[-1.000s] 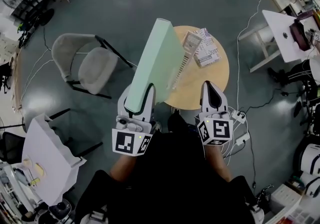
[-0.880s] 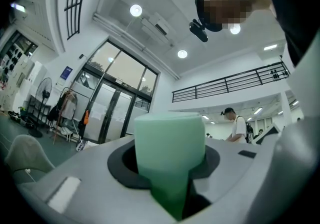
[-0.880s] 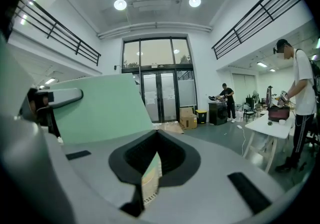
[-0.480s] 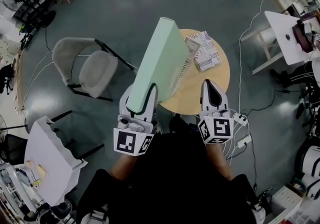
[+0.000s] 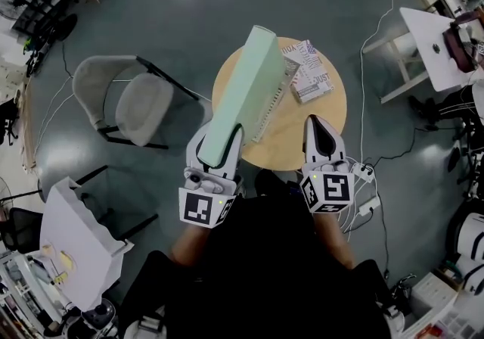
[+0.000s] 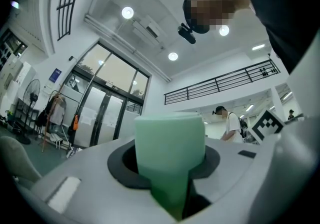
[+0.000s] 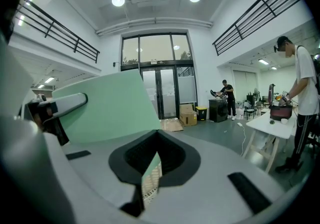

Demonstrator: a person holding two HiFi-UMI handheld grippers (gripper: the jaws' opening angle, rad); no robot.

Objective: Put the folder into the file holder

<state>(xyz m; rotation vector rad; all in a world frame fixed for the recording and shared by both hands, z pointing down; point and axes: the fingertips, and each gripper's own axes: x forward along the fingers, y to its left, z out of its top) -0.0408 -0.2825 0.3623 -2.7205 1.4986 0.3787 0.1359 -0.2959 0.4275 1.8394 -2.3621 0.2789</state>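
Matt, smooth pale-green folder (image 5: 246, 91) in left gripper (image 5: 219, 133); wire-metal holder (image 5: 272, 107) just beyond it; table (image 5: 302, 133) below, smooth light wood.

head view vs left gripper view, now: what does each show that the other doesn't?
Only head view: the round table, the mesh file holder and booklets on it, and a chair beside it. Only left gripper view: ceiling lights, glass doors, a balcony railing and a person in white in the background. Both: the green folder clamped in the left gripper.
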